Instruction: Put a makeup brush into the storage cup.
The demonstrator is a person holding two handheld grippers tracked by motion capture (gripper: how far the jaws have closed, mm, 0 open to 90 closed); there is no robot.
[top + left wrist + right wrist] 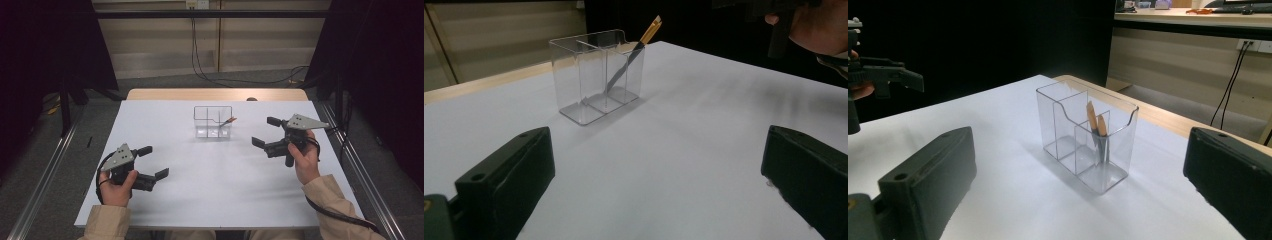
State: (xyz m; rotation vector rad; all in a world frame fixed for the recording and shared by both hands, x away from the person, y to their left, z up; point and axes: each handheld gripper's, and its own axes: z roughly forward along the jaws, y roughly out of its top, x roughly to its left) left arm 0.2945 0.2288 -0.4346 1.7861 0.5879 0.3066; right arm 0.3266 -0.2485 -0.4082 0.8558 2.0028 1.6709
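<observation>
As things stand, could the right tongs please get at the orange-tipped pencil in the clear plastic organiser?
Probably yes. The right tongs are open and face the clear plastic organiser across bare white table. The orange-tipped pencil leans in an end compartment, its tip above the rim.

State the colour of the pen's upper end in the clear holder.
Orange-yellow, above a dark shaft; the pen shows best in the left gripper view.

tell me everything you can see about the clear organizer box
The clear organizer box looks like transparent plastic, split by inner walls into compartments, with a scooped front wall. It stands upright on the white table, toward the far middle. An orange-tipped cutter leans inside an end compartment. Neither tool touches it.
</observation>
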